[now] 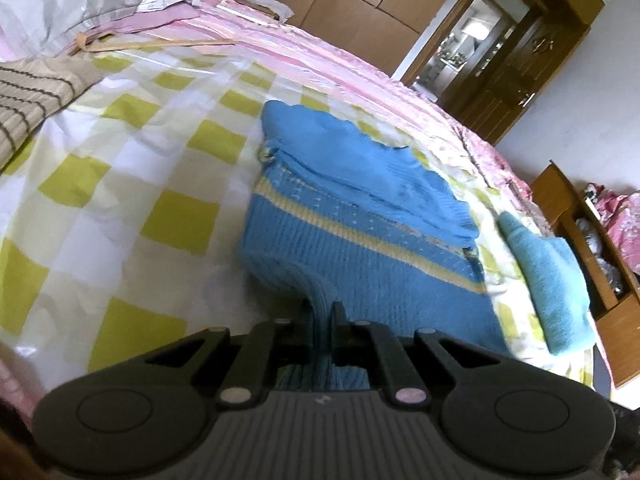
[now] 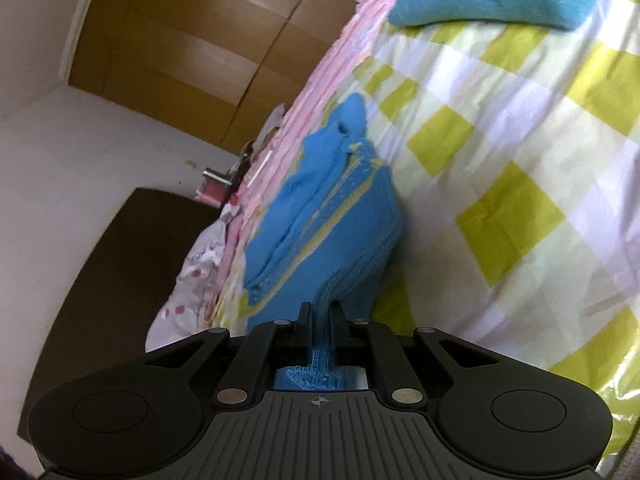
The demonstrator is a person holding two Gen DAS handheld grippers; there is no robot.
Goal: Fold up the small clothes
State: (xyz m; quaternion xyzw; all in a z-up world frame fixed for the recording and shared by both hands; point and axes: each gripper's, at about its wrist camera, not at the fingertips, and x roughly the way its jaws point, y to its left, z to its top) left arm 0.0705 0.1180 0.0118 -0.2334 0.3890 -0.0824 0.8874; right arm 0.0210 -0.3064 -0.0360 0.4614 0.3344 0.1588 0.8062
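Both grippers pinch the near hem of the blue sweater, ready to carry it over.

Left gripper (image 1: 322, 312) has its jaws clamped tight on a bunched ridge of the blue sweater (image 1: 360, 216); right gripper (image 2: 320, 312) is likewise closed on the knit. To fold cleanly, I judge both should lift together and level, keeping the hem taut. Sweater lies mid-bed on the checked sheet (image 1: 132, 184), toward the pink far edge; a folded teal cloth (image 1: 548, 280) sits beside it.
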